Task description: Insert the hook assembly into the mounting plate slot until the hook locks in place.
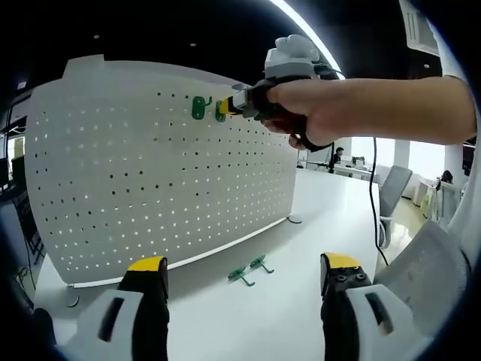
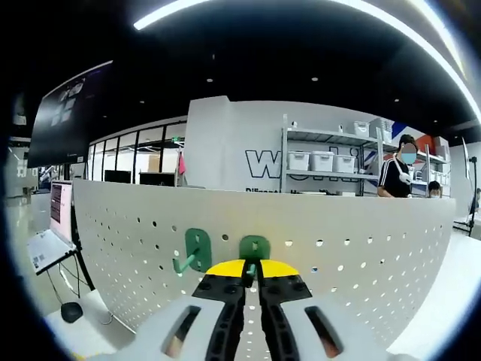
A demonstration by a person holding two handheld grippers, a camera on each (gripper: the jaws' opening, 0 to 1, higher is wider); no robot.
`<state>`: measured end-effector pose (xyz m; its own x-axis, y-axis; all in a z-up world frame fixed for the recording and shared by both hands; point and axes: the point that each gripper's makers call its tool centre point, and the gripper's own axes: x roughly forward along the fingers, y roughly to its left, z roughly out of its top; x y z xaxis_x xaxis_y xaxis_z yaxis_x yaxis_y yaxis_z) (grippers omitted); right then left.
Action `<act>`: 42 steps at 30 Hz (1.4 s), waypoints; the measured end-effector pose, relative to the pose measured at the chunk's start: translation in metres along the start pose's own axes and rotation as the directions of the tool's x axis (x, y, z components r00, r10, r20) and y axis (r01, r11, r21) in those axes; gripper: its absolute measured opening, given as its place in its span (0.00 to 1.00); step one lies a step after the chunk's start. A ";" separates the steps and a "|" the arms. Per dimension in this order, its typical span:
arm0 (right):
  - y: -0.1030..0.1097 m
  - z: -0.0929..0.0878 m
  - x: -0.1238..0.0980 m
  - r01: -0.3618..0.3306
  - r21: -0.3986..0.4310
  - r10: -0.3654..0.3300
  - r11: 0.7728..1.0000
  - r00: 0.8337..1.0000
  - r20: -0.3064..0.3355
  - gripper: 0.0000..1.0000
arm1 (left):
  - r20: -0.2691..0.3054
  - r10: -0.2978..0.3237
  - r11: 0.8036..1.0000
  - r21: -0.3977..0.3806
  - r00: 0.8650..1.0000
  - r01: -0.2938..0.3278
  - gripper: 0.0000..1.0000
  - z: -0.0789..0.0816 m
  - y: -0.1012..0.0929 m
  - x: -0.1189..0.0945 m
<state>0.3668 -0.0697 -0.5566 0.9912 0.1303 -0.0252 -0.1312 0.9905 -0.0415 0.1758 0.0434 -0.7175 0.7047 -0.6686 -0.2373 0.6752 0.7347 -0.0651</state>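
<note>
A white pegboard [image 1: 150, 173] stands upright on the white table [image 1: 278, 316]. One green hook [image 1: 198, 107] hangs near its top edge. Beside it, my right gripper [image 1: 225, 109], held by a person's hand, presses a second green hook [image 1: 220, 110] against the board. In the right gripper view the mounted hook [image 2: 194, 252] sits left of the held hook [image 2: 254, 248], and my right gripper [image 2: 252, 269] is shut on that hook's prong. Two loose green hooks [image 1: 249, 269] lie on the table before the board. My left gripper [image 1: 244, 267] hangs open low over the table.
A cable [image 1: 372, 203] drops from the right gripper toward the table's right edge. Office chairs [image 1: 394, 192] stand beyond that edge. Behind the pegboard [image 2: 338, 248] are a shelf rack with bins [image 2: 331, 162], a person, and a laptop on a stand [image 2: 52, 233].
</note>
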 end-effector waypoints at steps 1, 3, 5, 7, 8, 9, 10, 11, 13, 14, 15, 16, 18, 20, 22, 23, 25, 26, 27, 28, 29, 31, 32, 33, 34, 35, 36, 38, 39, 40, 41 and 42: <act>0.000 0.000 0.000 -0.002 0.000 0.002 1.000 1.000 -0.001 0.04 | 0.000 0.000 1.000 0.000 1.000 0.000 0.85 0.000 0.000 0.000; 0.000 0.000 0.001 -0.006 0.000 0.006 1.000 1.000 -0.002 0.04 | 0.000 -0.001 1.000 0.002 1.000 0.001 0.85 0.000 0.000 0.000; 0.000 0.000 0.000 -0.010 0.000 0.010 1.000 1.000 -0.001 0.04 | 0.000 0.001 1.000 0.005 1.000 -0.001 0.85 0.001 0.000 -0.001; 0.000 0.000 0.000 -0.015 0.008 0.015 1.000 1.000 0.000 0.04 | -0.001 0.004 1.000 0.003 1.000 -0.004 0.85 0.001 0.001 -0.001; 0.000 0.000 0.000 -0.020 0.013 0.020 1.000 1.000 0.001 0.04 | -0.002 0.006 1.000 0.004 1.000 -0.006 0.85 0.001 0.001 -0.002; 0.000 0.000 -0.001 -0.029 0.021 0.029 0.999 1.000 0.002 0.05 | -0.002 0.006 1.000 0.005 1.000 -0.006 0.85 0.001 0.001 -0.002; 0.000 0.000 -0.002 -0.035 0.018 0.035 0.999 0.999 0.002 0.05 | -0.003 0.007 1.000 0.005 1.000 -0.007 0.85 0.001 0.002 -0.002; 0.001 -0.001 -0.001 -0.048 0.010 0.048 0.999 0.999 0.002 0.05 | 0.000 0.005 1.000 -0.002 1.000 -0.005 0.85 0.001 0.002 -0.002; 0.005 0.000 -0.001 -0.084 -0.019 0.084 0.996 0.996 0.001 0.08 | 0.011 0.005 1.000 -0.013 1.000 -0.005 0.86 0.004 0.003 -0.002; 0.005 0.000 -0.001 -0.085 -0.029 0.085 0.996 0.996 -0.001 0.09 | 0.010 0.008 1.000 -0.012 1.000 -0.008 0.86 0.004 0.003 -0.002; 0.006 0.000 -0.002 -0.091 -0.037 0.091 0.995 0.996 -0.002 0.09 | 0.006 0.012 1.000 -0.009 1.000 -0.012 0.85 0.004 0.004 -0.002; 0.008 -0.001 -0.003 -0.110 -0.040 0.110 0.993 0.994 0.001 0.11 | 0.007 0.012 1.000 -0.007 1.000 -0.012 0.86 0.004 0.005 -0.002; 0.011 -0.002 -0.004 -0.142 -0.040 0.142 0.989 0.990 0.002 0.15 | 0.012 0.012 1.000 -0.009 1.000 -0.012 0.85 0.006 0.006 -0.001; 0.013 -0.003 -0.006 -0.164 -0.067 0.164 0.984 0.986 -0.009 0.17 | 0.014 0.008 1.000 -0.008 1.000 -0.008 0.86 0.007 0.005 -0.001; 0.018 -0.003 -0.009 -0.198 -0.149 0.198 0.969 0.980 -0.019 0.22 | 0.019 0.004 1.000 -0.017 1.000 -0.004 0.86 0.009 0.005 -0.001; 0.021 0.000 -0.011 -0.209 -0.185 0.213 0.960 0.977 -0.003 0.26 | 0.020 0.004 1.000 -0.014 1.000 -0.004 0.86 0.009 0.005 -0.001; 0.017 -0.003 -0.013 -0.211 -0.152 0.213 0.966 0.977 -0.006 0.28 | 0.019 0.006 1.000 -0.011 1.000 -0.006 0.86 0.010 0.005 -0.001; 0.015 -0.005 -0.014 -0.215 -0.136 0.215 0.967 0.977 -0.010 0.30 | 0.020 0.008 1.000 -0.013 1.000 -0.008 0.87 0.010 0.006 0.000; 0.014 -0.005 -0.014 -0.215 -0.133 0.216 0.967 0.976 -0.006 0.32 | 0.020 0.010 1.000 -0.013 1.000 -0.010 0.87 0.010 0.007 0.000; 0.014 -0.006 -0.015 -0.222 -0.132 0.223 0.966 0.975 -0.004 0.34 | 0.020 0.009 1.000 -0.011 1.000 -0.009 0.87 0.011 0.006 0.000; 0.014 -0.007 -0.016 -0.226 -0.130 0.227 0.965 0.974 -0.006 0.36 | 0.019 0.008 1.000 -0.008 1.000 -0.008 0.87 0.011 0.006 0.000; 0.014 -0.009 -0.017 -0.235 -0.125 0.237 0.964 0.972 -0.005 0.38 | 0.017 0.005 1.000 -0.004 1.000 -0.005 0.87 0.010 0.005 0.000; 0.015 -0.009 -0.017 -0.244 -0.111 0.246 0.963 0.969 0.000 0.41 | 0.015 0.005 1.000 -0.002 1.000 -0.005 0.87 0.010 0.005 0.000; 0.016 -0.010 -0.018 -0.249 -0.104 0.250 0.963 0.968 0.001 0.43 | 0.014 0.006 1.000 -0.003 1.000 -0.006 0.87 0.010 0.005 0.000; 0.017 -0.010 -0.019 -0.255 -0.098 0.257 0.962 0.966 0.006 0.45 | 0.014 0.006 1.000 -0.004 1.000 -0.006 0.87 0.010 0.006 0.000; 0.018 -0.010 -0.018 -0.262 -0.097 0.264 0.960 0.964 0.007 0.47 | 0.011 0.008 1.000 -0.002 1.000 -0.008 0.87 0.009 0.006 0.000; 0.019 -0.011 -0.019 -0.269 -0.093 0.271 0.959 0.963 0.004 0.48 | 0.010 0.009 1.000 0.000 1.000 -0.009 0.87 0.009 0.007 0.000; 0.020 -0.008 -0.021 -0.278 -0.088 0.281 0.957 0.959 0.030 0.52 | 0.012 0.010 1.000 -0.002 1.000 -0.010 0.87 0.010 0.007 -0.001; 0.020 -0.007 -0.021 -0.281 -0.084 0.285 0.956 0.958 0.032 0.53 | 0.012 0.010 1.000 -0.001 1.000 -0.010 0.87 0.010 0.008 -0.001; 0.022 -0.007 -0.021 -0.292 -0.074 0.295 0.954 0.955 0.032 0.53 | 0.009 0.011 1.000 0.002 1.000 -0.011 0.87 0.010 0.008 -0.002; 0.022 -0.007 -0.021 -0.292 -0.076 0.295 0.953 0.955 0.031 0.53 | 0.006 0.012 1.000 0.005 1.000 -0.012 0.87 0.009 0.009 -0.002; 0.021 -0.008 -0.021 -0.292 -0.079 0.295 0.953 0.955 0.029 0.52 | 0.005 0.013 1.000 0.004 1.000 -0.013 0.87 0.009 0.009 -0.002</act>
<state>0.3430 -0.0515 -0.5645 0.9085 0.4177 -0.0078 -0.4159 0.9025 -0.1113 0.1826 0.0504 -0.7090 0.7143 -0.6598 -0.2333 0.6671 0.7427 -0.0577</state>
